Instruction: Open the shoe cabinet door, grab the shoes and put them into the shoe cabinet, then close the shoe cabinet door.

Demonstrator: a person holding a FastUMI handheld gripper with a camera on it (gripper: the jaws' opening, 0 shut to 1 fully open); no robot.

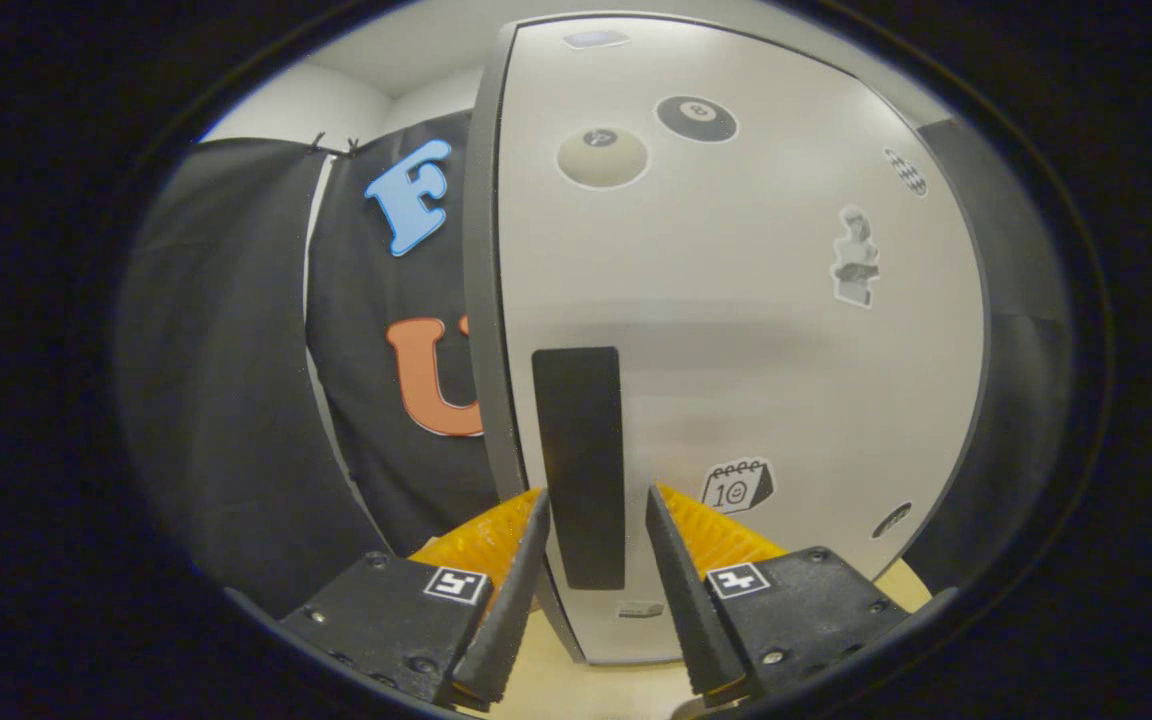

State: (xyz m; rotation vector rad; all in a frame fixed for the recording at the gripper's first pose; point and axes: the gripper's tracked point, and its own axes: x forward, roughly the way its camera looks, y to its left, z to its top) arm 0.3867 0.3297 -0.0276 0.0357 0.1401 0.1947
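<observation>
The shoe cabinet's white door (736,300) stands right in front of me, closed as far as I can see, with several stickers on it. A tall black handle (581,460) runs down its left part, near the grey door edge (484,300). My gripper (596,500) is open, and its two fingers straddle the lower half of the handle, one on each side. A small gap shows between each finger and the handle, so neither presses on it.
A light wooden surface (626,690) lies under the cabinet and the fingers. Black booth cloth (236,380) hangs to the left of the cabinet, and a dark panel (1016,330) sits to its right. White wall (306,105) shows above the cloth.
</observation>
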